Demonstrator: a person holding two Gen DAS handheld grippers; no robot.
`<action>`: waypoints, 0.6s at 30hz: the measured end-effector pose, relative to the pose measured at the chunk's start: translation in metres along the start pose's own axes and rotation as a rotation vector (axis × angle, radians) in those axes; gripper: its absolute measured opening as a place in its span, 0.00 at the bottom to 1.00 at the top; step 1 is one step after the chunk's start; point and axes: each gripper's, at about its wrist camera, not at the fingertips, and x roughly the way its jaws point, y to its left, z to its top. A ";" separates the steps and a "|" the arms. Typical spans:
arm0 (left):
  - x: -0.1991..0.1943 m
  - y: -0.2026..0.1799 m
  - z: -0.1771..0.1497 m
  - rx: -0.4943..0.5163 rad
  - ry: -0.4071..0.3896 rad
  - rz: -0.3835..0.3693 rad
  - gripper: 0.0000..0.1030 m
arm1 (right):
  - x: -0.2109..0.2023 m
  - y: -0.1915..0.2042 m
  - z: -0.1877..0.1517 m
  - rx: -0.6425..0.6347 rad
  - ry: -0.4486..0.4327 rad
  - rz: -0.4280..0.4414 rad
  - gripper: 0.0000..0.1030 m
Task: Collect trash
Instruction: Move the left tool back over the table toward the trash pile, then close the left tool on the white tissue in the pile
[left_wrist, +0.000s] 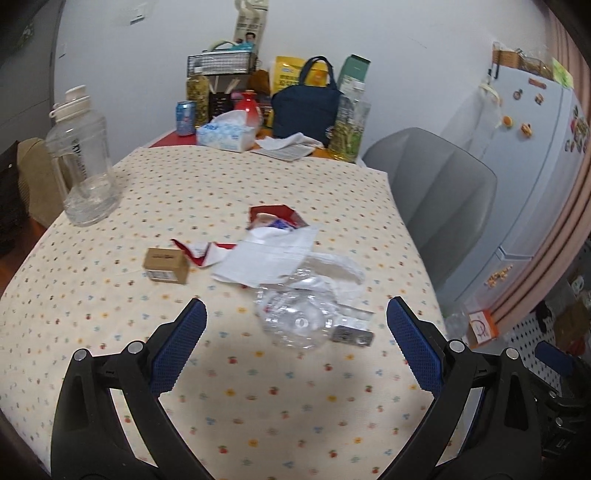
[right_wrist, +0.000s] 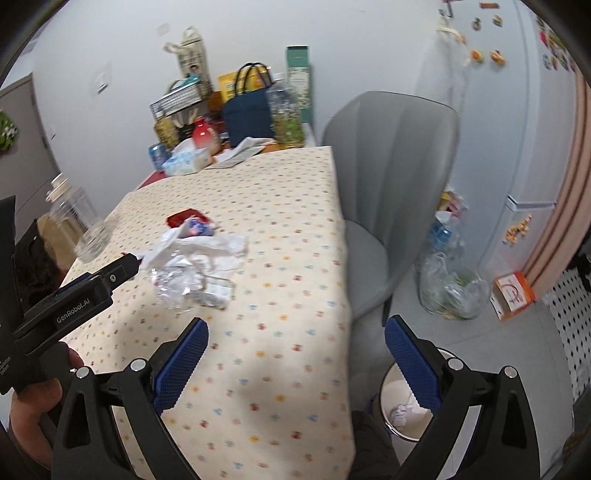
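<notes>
Trash lies in a heap mid-table: crumpled clear plastic (left_wrist: 295, 321) (right_wrist: 173, 284), a white paper sheet (left_wrist: 269, 258), a red-and-white wrapper (left_wrist: 275, 218) (right_wrist: 188, 221), a small foil blister pack (left_wrist: 351, 336) and a small cardboard box (left_wrist: 167, 265). My left gripper (left_wrist: 295, 325) hovers open just short of the clear plastic, with nothing between its blue pads. My right gripper (right_wrist: 295, 343) is open too, held over the table's right edge; it holds nothing. A round bin (right_wrist: 402, 406) with paper inside stands on the floor under its right finger.
A large clear water bottle (left_wrist: 86, 166) stands at the table's left. Tissue box (left_wrist: 225, 134), can, navy bag (left_wrist: 304, 110) and jars crowd the far end. A grey chair (right_wrist: 391, 192) sits right of the table, a full plastic bag (right_wrist: 450, 288) beyond it, a fridge behind.
</notes>
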 end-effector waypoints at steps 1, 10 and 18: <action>-0.001 0.005 0.001 -0.006 -0.002 0.004 0.94 | 0.002 0.006 0.001 -0.010 0.003 0.008 0.92; 0.007 0.034 0.003 -0.039 0.004 0.025 0.94 | 0.015 0.040 0.005 -0.059 0.018 0.030 0.92; 0.033 0.034 0.007 -0.021 0.031 -0.004 0.94 | 0.033 0.047 0.008 -0.073 0.046 0.022 0.92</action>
